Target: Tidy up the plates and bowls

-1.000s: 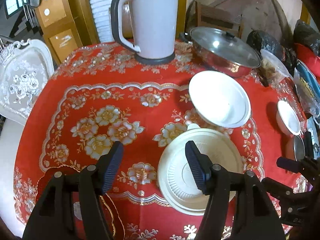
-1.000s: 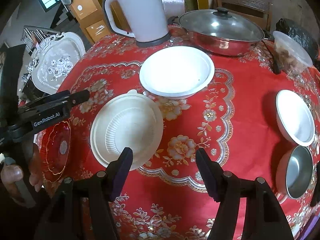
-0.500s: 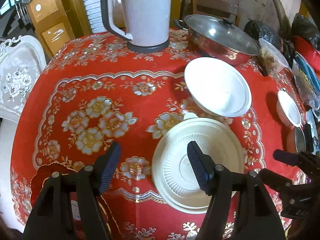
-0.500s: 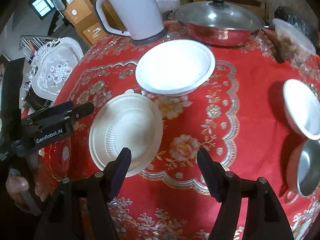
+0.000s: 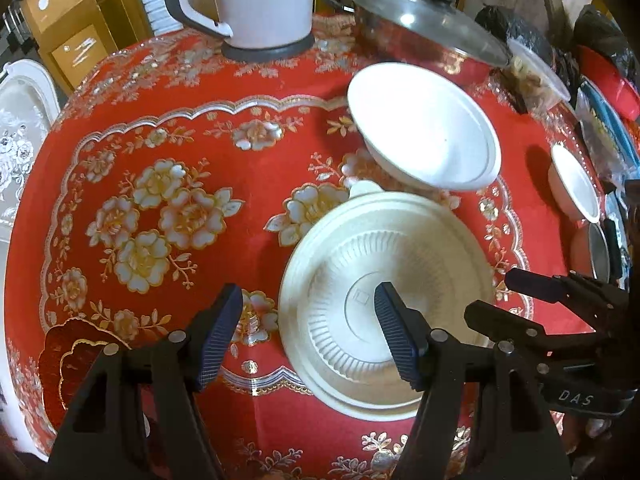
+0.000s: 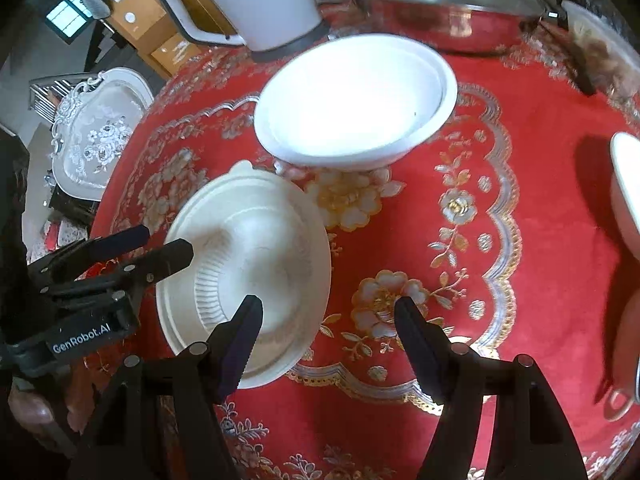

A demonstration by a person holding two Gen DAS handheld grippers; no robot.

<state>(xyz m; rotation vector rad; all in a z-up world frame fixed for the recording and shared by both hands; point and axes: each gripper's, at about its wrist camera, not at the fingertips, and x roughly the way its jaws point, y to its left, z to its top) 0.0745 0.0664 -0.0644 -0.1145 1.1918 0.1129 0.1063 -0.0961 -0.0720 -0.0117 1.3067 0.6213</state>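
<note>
A cream ribbed plate (image 5: pixel 360 264) lies on the red flowered tablecloth, seen again in the right wrist view as the cream plate (image 6: pixel 256 240). Just beyond it sits a larger white bowl (image 5: pixel 424 132), also in view as the white bowl (image 6: pixel 352 100). My left gripper (image 5: pixel 308 320) is open, its right finger over the plate's middle and its left finger outside the rim. My right gripper (image 6: pixel 328 316) is open too, with its left finger above the plate's near right edge. Each gripper shows in the other's view: the right gripper (image 5: pixel 496 296), the left gripper (image 6: pixel 160 244).
A small white bowl (image 5: pixel 576 184) and a steel bowl (image 5: pixel 598 252) sit at the right edge. A red glass plate (image 5: pixel 80 356) lies at the near left. A white kettle (image 5: pixel 260 0) and a lidded steel pot (image 5: pixel 420 20) stand at the back.
Both grippers have moved forward and lower toward the cream plate, which now looks larger. Both stay open, and the dishes have not shifted.
</note>
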